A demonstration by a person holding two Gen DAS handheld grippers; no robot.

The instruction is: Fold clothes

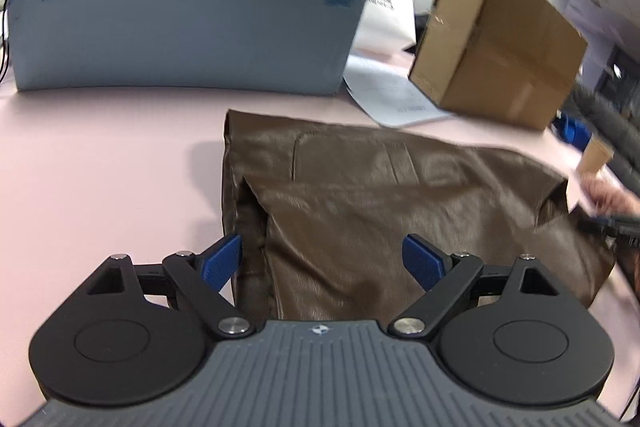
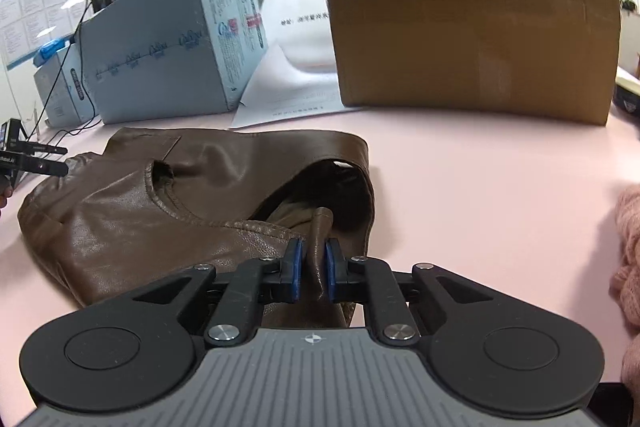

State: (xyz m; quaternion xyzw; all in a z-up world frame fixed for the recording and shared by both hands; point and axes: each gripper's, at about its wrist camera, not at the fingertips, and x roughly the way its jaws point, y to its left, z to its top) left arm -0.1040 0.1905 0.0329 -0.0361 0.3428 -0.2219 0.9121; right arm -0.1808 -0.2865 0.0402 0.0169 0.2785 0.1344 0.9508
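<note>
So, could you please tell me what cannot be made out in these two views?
- Left wrist view: the brown leather garment's near edge, hidden behind the left gripper.
- Left wrist view: the cardboard box, motion-blurred.
- Right wrist view: the pink knit item, cut off by the right edge.
- Right wrist view: the wall notices, too small to read.

Left hand-held gripper [image 1: 322, 259] jaws spread wide, right hand-held gripper [image 2: 313, 269] pinched nearly closed, both angled downward
</note>
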